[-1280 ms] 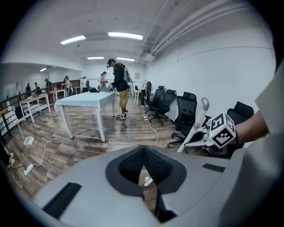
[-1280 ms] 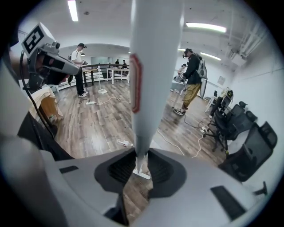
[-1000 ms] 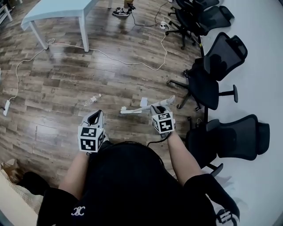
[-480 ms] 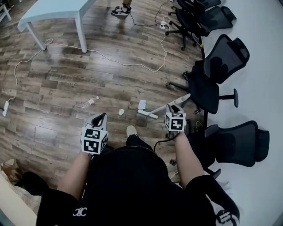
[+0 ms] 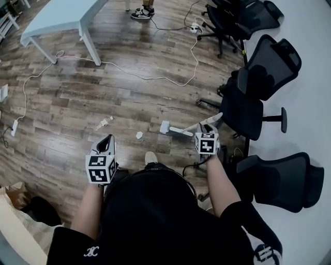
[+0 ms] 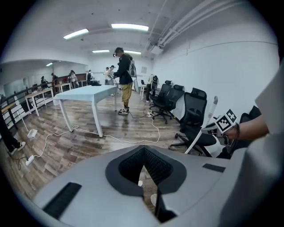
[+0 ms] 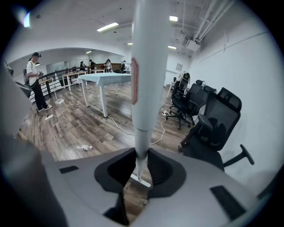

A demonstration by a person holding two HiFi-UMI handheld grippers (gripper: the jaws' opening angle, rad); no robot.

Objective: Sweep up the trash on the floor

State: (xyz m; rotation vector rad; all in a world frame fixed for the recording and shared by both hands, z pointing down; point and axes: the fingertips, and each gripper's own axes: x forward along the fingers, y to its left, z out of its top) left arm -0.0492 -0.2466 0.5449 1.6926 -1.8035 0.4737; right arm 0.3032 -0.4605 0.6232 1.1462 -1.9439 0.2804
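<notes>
My right gripper [image 5: 205,127] is shut on the white broom handle [image 7: 144,80]. The handle runs down between its jaws to the broom head [image 7: 141,180], which is over the wood floor. In the head view the broom's low end [image 5: 181,131] lies next to a white scrap [image 5: 164,126]. A paper ball [image 5: 139,135] and a crushed bottle [image 5: 103,123] lie on the floor further left; the bottle [image 7: 83,147] also shows in the right gripper view. My left gripper [image 5: 106,145] hangs over the floor, shut and holding nothing, short of the bottle.
Black office chairs [image 5: 248,98] stand close on the right along a white wall. A white cable [image 5: 150,77] snakes over the floor ahead, with a power strip [image 5: 14,127] at the left. A light table [image 5: 62,15] and a standing person's shoes [image 5: 141,14] are farther off.
The right gripper drew the broom's low end right, from in front of me toward the white scrap. The left gripper drifted a little left. The trash pieces stayed put.
</notes>
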